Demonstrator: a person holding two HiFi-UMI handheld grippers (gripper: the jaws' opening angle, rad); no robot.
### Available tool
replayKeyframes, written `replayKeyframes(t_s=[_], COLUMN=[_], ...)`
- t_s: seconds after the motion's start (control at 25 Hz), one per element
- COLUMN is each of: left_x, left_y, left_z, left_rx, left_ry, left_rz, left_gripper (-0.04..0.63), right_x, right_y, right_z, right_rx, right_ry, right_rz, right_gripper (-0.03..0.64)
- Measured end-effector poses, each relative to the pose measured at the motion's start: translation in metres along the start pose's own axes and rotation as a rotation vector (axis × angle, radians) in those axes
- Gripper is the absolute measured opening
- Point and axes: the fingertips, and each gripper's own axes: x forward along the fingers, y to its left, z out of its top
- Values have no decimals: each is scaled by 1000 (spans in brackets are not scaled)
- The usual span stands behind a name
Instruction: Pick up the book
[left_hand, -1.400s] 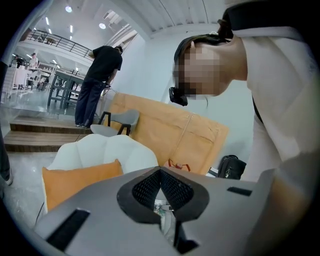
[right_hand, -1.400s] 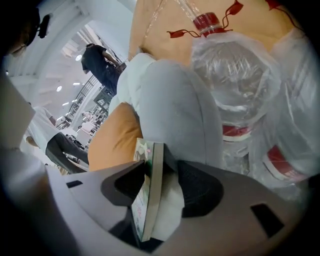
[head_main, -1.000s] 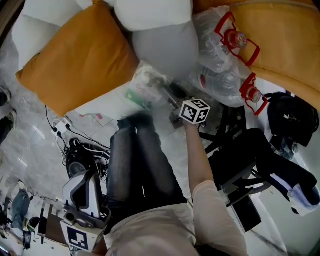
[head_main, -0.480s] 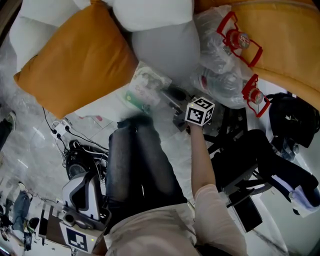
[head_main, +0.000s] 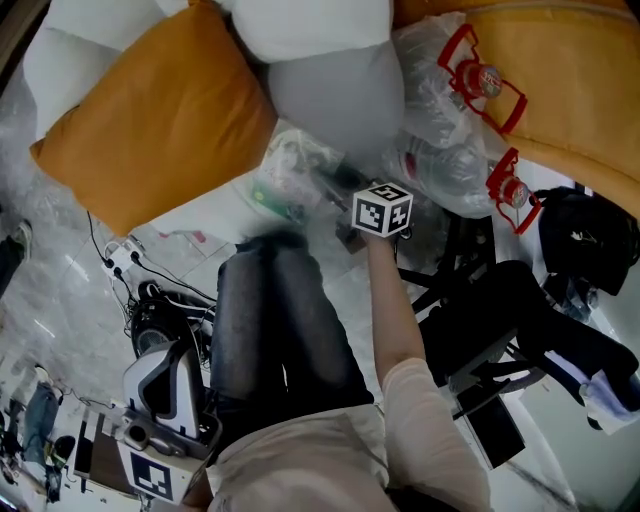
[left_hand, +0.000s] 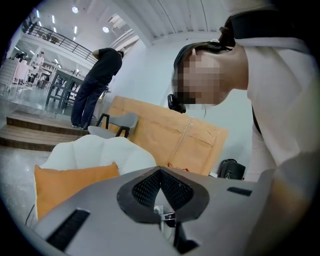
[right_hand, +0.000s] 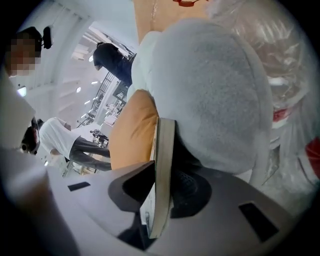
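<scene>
The book (head_main: 290, 168), with a green and white cover, lies at the foot of a grey pillow (head_main: 335, 90). My right gripper (head_main: 325, 185) reaches out to it from under its marker cube (head_main: 383, 208). In the right gripper view the book (right_hand: 164, 150) stands edge-on between the jaws of that gripper (right_hand: 162, 170); they have just been closing and both pads now sit against it. My left gripper (head_main: 170, 385) hangs low at the bottom left beside my leg, far from the book. In its own view the left gripper (left_hand: 160, 172) is shut with nothing between its pads.
An orange pillow (head_main: 160, 110) and white pillows lie to the book's left. Bagged water bottles with red handles (head_main: 450, 110) lie to its right. A black bag (head_main: 585, 235), a black chair frame (head_main: 470, 300) and floor cables (head_main: 125, 255) surround my legs.
My right gripper has moved left and forward over the book's edge, and its jaws have closed onto the book. The left gripper has stayed put.
</scene>
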Motion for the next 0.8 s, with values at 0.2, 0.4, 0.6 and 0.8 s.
replayKeyframes(t_s=[0.2, 0.4, 0.6, 0.8], left_x=[-10, -28, -52, -76], left_y=[-2, -11, -35, -58], left_z=[11, 30, 63, 108], left_rx=[7, -2, -16, -2], left_ry=[-19, -26, -26, -69], left_rz=[15, 36, 34, 37], left_gripper=[9, 9, 9, 9], right_x=[-10, -24, -52, -102], right_y=[20, 59, 108, 186], right_z=[1, 6, 30, 70], right_rx=[48, 9, 82, 131], right_ry=[-45, -64, -122, -237], right_rz=[-4, -23, 29, 192], right_gripper=[77, 78, 78, 81])
